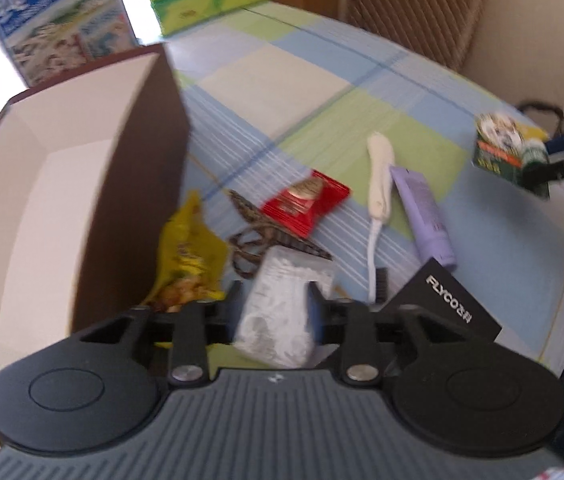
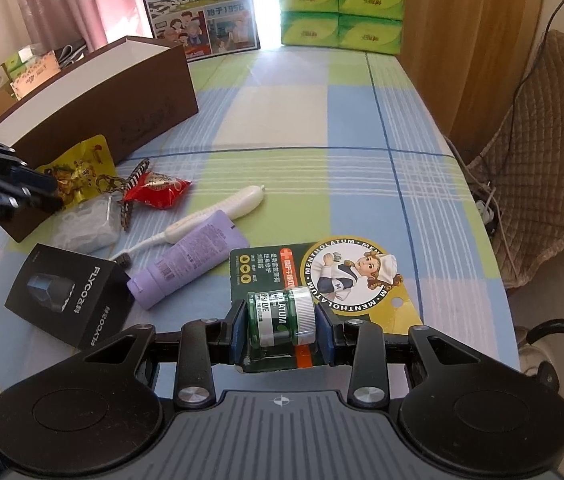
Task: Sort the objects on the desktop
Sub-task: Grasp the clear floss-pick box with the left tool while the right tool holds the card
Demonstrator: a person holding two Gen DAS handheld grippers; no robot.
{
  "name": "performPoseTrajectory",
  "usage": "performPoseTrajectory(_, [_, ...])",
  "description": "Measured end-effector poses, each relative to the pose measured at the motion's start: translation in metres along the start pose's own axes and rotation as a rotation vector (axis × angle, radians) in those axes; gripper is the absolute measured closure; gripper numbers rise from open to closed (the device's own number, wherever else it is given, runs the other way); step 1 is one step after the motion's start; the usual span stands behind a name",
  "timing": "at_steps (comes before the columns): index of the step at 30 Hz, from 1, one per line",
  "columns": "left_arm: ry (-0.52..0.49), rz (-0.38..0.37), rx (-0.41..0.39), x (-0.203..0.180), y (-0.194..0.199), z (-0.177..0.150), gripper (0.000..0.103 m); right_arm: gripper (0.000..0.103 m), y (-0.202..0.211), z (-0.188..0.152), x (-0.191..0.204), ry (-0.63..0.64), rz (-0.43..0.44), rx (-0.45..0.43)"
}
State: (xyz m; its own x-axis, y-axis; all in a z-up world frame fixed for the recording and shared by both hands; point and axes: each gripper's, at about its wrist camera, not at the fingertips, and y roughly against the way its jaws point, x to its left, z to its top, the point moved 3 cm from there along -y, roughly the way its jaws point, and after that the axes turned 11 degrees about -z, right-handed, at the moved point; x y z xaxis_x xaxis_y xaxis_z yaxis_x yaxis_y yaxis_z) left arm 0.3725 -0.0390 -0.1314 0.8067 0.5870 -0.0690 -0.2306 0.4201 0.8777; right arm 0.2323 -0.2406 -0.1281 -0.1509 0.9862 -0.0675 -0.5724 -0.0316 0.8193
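Note:
My left gripper (image 1: 275, 292) (image 2: 47, 192) is open and points down over a clear plastic case (image 1: 282, 304) (image 2: 85, 226) that lies on the checked cloth between its fingers. Beside the case are a yellow snack packet (image 1: 189, 256), patterned scissors (image 1: 257, 232), a red packet (image 1: 306, 204), a white brush (image 1: 380, 176), a purple tube (image 1: 426, 216) and a black FLYCO box (image 2: 69, 296). An open brown box (image 1: 61, 184) (image 2: 121, 92) with a white inside stands to the left. My right gripper (image 2: 282, 310) is shut on the jar of a green Mentholatum pack (image 2: 282, 320) (image 1: 510, 152).
A milk carton (image 2: 201, 4) and stacked green tissue packs (image 2: 342, 4) stand at the table's far end. A padded chair (image 2: 542, 160) with a cable is beyond the table's right edge. Small boxes and clutter (image 2: 21, 72) sit behind the brown box.

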Motion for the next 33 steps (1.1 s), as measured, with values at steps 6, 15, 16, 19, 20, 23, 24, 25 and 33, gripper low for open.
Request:
performPoseTrajectory(6, [-0.059, -0.038, 0.077, 0.0, -0.026, 0.008, 0.05, 0.07, 0.0, 0.003, -0.001, 0.005, 0.001, -0.002])
performPoseTrajectory(15, [-0.102, -0.052, 0.161, 0.004, -0.053, 0.005, 0.049, 0.069, -0.005, -0.003, -0.015, -0.034, -0.027, 0.028])
performPoseTrajectory(16, [-0.105, -0.053, 0.165, 0.004, -0.055, 0.005, 0.049, 0.069, -0.006, -0.003, -0.016, -0.037, -0.026, 0.032])
performPoseTrajectory(19, [-0.114, -0.05, 0.185, 0.004, -0.061, 0.002, 0.048, 0.07, -0.01, -0.003, -0.019, -0.048, -0.023, 0.045])
performPoseTrajectory(20, [-0.114, -0.051, 0.184, 0.004, -0.062, 0.002, 0.048, 0.069, -0.012, -0.003, -0.019, -0.051, -0.024, 0.048])
performPoseTrajectory(23, [-0.101, -0.052, 0.179, 0.005, -0.061, 0.002, 0.05, 0.069, -0.014, -0.001, -0.018, -0.055, -0.017, 0.051])
performPoseTrajectory(24, [-0.099, -0.052, 0.174, 0.005, -0.059, 0.002, 0.05, 0.069, -0.014, -0.001, -0.018, -0.053, -0.014, 0.051])
performPoseTrajectory(25, [-0.095, -0.056, 0.163, 0.005, -0.056, 0.002, 0.05, 0.07, -0.014, 0.0, -0.017, -0.05, -0.012, 0.049])
performPoseTrajectory(33, [-0.037, -0.056, 0.041, 0.006, -0.012, 0.007, 0.051, 0.07, -0.012, 0.008, -0.007, -0.02, 0.012, 0.032])
